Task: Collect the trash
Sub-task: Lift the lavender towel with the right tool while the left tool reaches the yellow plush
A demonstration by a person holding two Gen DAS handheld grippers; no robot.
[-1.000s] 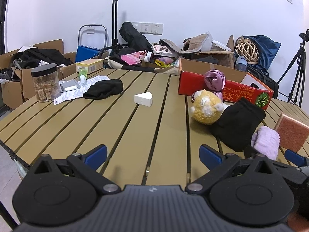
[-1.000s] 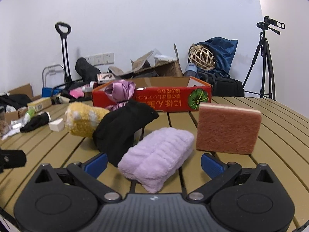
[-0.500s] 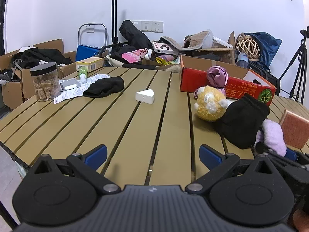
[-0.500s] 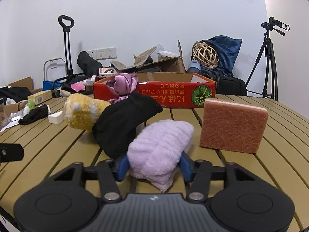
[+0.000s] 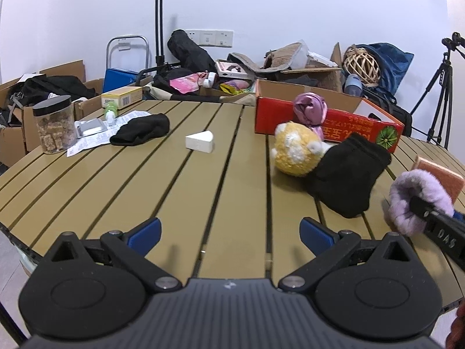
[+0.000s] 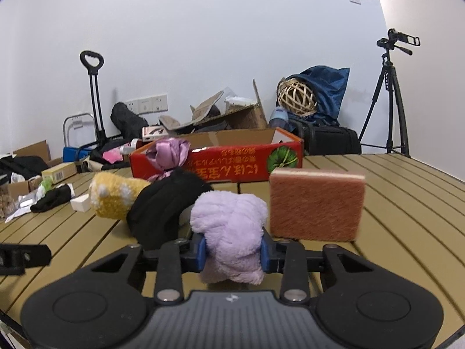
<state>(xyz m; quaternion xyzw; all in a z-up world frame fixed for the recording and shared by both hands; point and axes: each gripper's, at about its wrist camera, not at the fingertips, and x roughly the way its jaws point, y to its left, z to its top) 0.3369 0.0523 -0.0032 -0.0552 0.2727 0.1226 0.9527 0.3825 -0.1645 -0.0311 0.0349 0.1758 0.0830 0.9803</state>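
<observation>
- Between the right gripper's [image 6: 232, 254] blue pads: lilac fluffy cloth [image 6: 229, 232], clamped, just above the table [image 6: 407, 203].
- Right of it: sponge [image 6: 315, 205], upright; behind: red box [image 6: 232, 163].
- Left gripper [image 5: 229, 232]: jaws wide apart, empty, over bare slats.

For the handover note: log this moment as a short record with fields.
surface: slatted table
right tongs: shut on the purple fluffy cloth
left tongs: open, nothing between them
beside the cloth: black sock, orange sponge standing on edge
behind: red box, yellow plush toy
far left: jar
</observation>
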